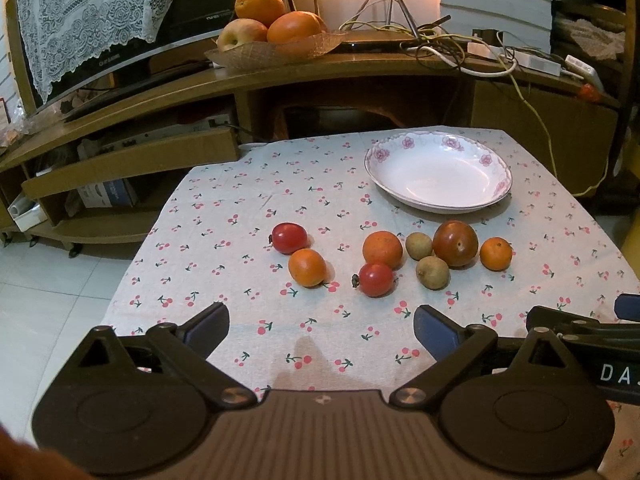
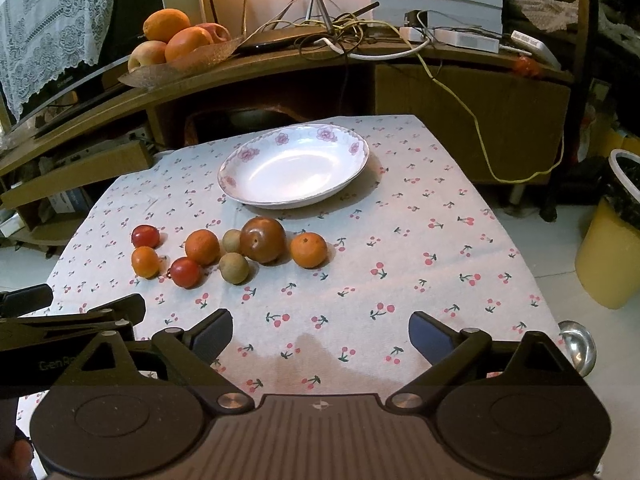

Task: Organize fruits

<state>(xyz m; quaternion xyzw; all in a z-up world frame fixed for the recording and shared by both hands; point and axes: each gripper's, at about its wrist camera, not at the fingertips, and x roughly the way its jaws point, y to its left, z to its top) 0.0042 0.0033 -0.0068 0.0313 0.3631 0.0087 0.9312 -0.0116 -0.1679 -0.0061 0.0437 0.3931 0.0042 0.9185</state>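
Observation:
Several small fruits lie loose on the cherry-print tablecloth [image 1: 240, 208]: two red tomatoes [image 1: 289, 237] [image 1: 375, 279], three oranges [image 1: 307, 267] [image 1: 382, 249] [image 1: 495, 254], two green-brown fruits [image 1: 432, 272] and a dark red apple [image 1: 455, 243]. An empty white flowered plate [image 1: 438, 171] stands behind them; it also shows in the right wrist view [image 2: 294, 164]. My left gripper [image 1: 320, 330] is open and empty, near the table's front edge. My right gripper [image 2: 320, 334] is open and empty beside it, to the right.
A wooden TV stand [image 1: 280, 76] rises behind the table with a basket of big fruit [image 1: 272, 50], a lace-covered TV and tangled cables [image 1: 440, 40]. A yellow bin [image 2: 612, 248] stands on the floor at the right. A metal knob [image 2: 578, 346] shows by the table's corner.

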